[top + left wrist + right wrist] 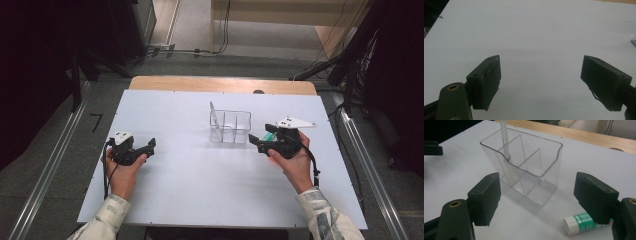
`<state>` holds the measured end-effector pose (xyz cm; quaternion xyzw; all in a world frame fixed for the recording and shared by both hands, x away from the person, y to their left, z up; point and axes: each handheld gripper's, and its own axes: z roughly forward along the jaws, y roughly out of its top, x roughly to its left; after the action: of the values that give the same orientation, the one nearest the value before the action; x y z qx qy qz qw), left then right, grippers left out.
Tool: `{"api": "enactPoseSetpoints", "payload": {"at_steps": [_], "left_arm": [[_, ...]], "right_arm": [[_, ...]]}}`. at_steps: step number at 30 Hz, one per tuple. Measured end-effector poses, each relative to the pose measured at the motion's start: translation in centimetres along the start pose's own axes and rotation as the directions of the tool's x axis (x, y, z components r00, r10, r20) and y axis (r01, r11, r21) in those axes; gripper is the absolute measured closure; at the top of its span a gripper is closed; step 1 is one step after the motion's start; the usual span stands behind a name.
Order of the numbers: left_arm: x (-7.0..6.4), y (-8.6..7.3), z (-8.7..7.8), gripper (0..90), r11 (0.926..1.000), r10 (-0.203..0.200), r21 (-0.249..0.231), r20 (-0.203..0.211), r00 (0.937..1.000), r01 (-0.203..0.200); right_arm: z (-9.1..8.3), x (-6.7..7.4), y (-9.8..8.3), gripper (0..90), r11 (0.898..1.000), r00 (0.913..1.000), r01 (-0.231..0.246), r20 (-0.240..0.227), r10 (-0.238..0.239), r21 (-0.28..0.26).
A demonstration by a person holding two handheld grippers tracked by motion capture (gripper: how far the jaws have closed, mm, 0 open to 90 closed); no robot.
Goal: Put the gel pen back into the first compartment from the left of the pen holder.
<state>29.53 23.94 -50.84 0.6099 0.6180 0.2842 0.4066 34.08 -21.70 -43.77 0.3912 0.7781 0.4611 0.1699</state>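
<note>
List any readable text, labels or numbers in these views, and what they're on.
No text can be read in any view.
The glue stick has a green and white label with print, too blurred to read.
The clear divided organizer shows no markings.
The right gripper and the white table show no markings either.

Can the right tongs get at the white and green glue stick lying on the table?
Probably yes. The right tongs are open, and the white and green glue stick lies free on the white table beside the clear plastic divided holder, with nothing between.
</note>
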Motion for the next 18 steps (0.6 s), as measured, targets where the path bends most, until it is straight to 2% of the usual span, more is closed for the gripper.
{"api": "enactPoseSetpoints", "payload": {"at_steps": [11,18], "left_arm": [[0.0,0.0,0.0,17.2,1.0,0.0,0.0,0.0,1.0,0.0],[-0.1,0.0,0.0,17.2,1.0,0.0,-0.001,0.0,1.0,0.0]], "right_arm": [[-1.5,-2.6,-3.0,23.0,0.999,0.9986,-0.011,0.053,0.009,0.034],[-2.5,-3.6,-4.4,24.4,0.999,0.9962,-0.02,0.085,0.016,0.048]]}}
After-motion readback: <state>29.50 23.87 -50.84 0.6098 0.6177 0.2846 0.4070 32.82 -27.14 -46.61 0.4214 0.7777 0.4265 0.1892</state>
